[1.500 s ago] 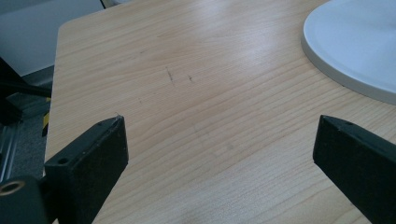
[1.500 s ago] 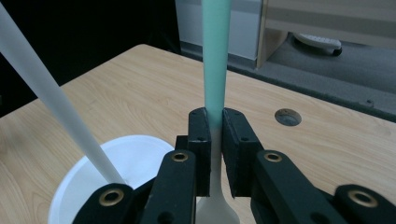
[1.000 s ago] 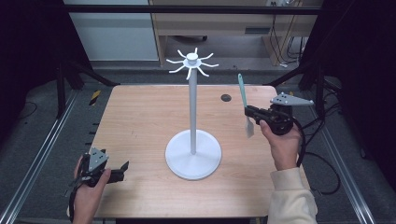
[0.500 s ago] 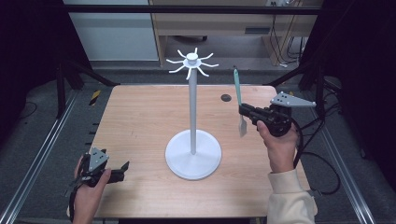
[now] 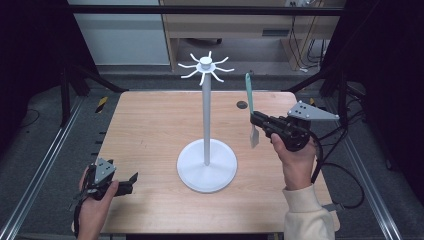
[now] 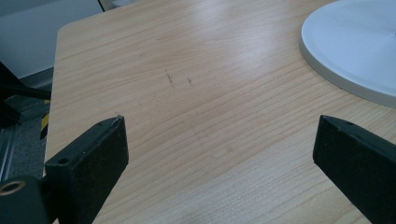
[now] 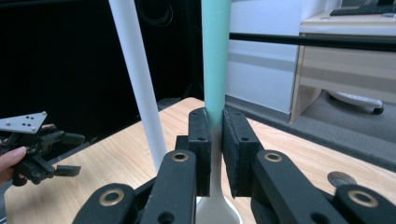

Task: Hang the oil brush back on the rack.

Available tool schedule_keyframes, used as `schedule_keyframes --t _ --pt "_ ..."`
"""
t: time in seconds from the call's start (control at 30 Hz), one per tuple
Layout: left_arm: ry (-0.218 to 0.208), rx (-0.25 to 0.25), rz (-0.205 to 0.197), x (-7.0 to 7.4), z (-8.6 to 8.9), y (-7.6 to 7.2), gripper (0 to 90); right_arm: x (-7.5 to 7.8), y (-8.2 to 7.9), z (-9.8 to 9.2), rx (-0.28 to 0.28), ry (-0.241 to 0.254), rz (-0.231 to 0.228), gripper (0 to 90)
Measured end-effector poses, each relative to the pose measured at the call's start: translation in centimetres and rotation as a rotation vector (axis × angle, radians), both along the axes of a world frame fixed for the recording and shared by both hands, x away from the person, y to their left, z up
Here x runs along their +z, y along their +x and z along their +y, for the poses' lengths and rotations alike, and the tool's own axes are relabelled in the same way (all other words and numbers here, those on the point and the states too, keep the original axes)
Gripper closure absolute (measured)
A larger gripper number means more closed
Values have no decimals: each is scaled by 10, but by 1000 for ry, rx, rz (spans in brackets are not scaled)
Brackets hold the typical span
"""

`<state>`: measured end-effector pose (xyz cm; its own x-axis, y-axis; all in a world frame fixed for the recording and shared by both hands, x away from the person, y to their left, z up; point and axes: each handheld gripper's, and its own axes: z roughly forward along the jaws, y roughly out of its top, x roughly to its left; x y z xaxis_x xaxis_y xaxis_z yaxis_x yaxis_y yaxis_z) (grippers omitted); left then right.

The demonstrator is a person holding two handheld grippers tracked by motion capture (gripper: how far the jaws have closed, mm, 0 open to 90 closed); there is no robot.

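- While the utensil (image 5: 248,100) is pinched between the pressed-together jaws of the right claw (image 5: 258,121), its teal handle is held nearly upright above the claw and its pale spoon-like end hangs just below the jaws, clear of the desk (image 5: 150,130).
- In the right gripper view, the teal handle (image 7: 215,56) is seen rising straight out of the right claw (image 7: 215,140), gripped at its lower part.
- The white stand (image 5: 206,125) is found to the left of that claw, its hook crown (image 5: 205,67) lying higher than the claw and up-left of the handle tip; a hanging move would likely turn on that offset.
- The right hand (image 5: 295,155) is raised above the desk with the claw pointed toward the pole (image 7: 137,79).
- The left claw (image 5: 125,181) is kept spread and empty, low over the near desk edge, well apart from the utensil; the stand's base (image 6: 355,46) is seen ahead of it.
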<state>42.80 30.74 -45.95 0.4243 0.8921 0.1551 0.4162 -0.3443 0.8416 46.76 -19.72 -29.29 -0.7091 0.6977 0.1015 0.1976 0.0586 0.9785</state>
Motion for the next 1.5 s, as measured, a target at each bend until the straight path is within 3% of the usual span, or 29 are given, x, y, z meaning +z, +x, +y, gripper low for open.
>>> schedule_keyframes --t 0.23,1.03,1.5 --pt "-1 1 0 0 0 0 30 4 -8 2 9 17 -22 824" --pt "5 -9 4 -1 -3 1 30 28 -37 19 12 -20 -136 824" --pt "6 -7 1 0 -2 0 30 32 -42 24 21 -28 -151 824"
